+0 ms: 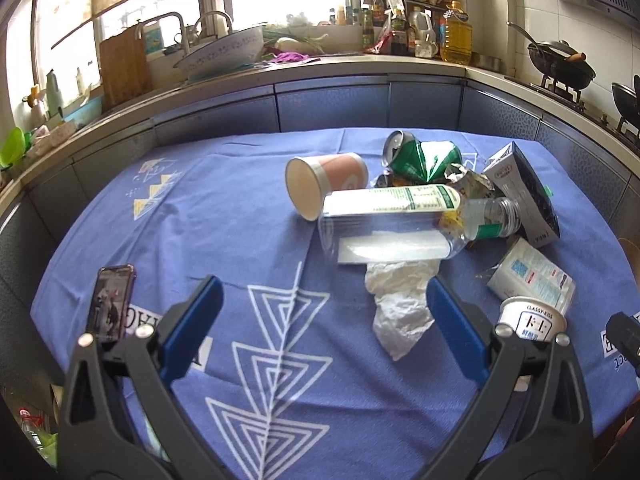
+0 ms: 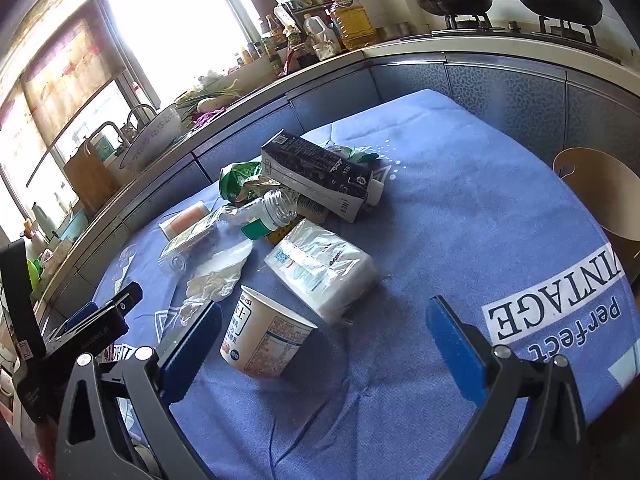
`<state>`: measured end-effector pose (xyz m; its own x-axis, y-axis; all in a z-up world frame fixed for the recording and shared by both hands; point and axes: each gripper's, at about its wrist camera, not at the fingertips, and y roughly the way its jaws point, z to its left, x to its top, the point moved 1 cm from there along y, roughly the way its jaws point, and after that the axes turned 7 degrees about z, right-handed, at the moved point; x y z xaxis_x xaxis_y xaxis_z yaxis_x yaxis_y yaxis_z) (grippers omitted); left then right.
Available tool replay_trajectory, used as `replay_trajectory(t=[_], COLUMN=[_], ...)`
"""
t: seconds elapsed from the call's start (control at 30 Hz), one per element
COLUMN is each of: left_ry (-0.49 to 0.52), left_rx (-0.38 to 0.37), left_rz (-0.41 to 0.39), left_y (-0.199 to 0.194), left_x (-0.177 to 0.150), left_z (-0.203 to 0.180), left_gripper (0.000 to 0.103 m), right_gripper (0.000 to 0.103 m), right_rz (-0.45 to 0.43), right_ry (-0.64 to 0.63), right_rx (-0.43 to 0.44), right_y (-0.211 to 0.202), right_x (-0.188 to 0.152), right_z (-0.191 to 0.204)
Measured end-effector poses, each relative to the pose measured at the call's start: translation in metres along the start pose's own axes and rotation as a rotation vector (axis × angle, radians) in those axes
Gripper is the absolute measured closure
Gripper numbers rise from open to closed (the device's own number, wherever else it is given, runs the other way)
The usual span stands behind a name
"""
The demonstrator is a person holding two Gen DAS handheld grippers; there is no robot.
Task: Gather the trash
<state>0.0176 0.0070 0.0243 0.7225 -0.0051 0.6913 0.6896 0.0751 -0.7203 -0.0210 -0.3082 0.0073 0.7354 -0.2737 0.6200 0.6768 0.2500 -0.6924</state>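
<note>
Two wrist views look across a table under a blue cloth point(image 1: 240, 220) in a kitchen. The trash lies in a loose heap at the centre right of the left view. None of it is collected yet.

The left gripper point(image 1: 324, 312) fills the bottom of its frame, jaws wide apart and empty, hovering over bare cloth. A crumpled tissue point(image 1: 400, 304) lies just inside its right finger. Above the tissue a clear bottle point(image 1: 400, 224) lies on its side, mouth pointing right. Touching the bottle's upper left is a tipped paper cup point(image 1: 320, 180). Behind it sits a crushed green can point(image 1: 420, 156). A dark carton point(image 1: 524, 192) leans at the heap's right edge, and a white packet point(image 1: 532, 280) lies below it.

The right gripper point(image 2: 324, 332) is also spread open and holds nothing. A yogurt cup point(image 2: 264, 340), mouth up and tilted, stands just beside its left finger, so it looks like the nearest pick. The packet lies just behind it, almost touching.

A brown bag point(image 2: 600, 200) shows at the right edge of the right view, likely where the trash goes. A phone point(image 1: 112, 304) stands propped at lower left in the left view, clear of the heap. Overlapping pieces may shift when one is pulled.
</note>
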Motion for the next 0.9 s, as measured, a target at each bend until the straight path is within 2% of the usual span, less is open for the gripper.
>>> replay_trajectory(t=[0.37, 0.9], left_ry=[0.001, 0.003], left_rx=[0.022, 0.024], left_rz=[-0.033, -0.038], left_y=[-0.009, -0.010], left_x=[0.000, -0.002], left_z=[0.002, 0.001], left_gripper=[0.006, 0.006], right_gripper=[0.003, 0.003], right_rz=[-0.022, -0.042], right_ry=[-0.028, -0.066], right_rx=[0.000, -0.002], right_y=[-0.006, -0.010], right_x=[0.000, 0.000], right_z=[0.007, 0.014])
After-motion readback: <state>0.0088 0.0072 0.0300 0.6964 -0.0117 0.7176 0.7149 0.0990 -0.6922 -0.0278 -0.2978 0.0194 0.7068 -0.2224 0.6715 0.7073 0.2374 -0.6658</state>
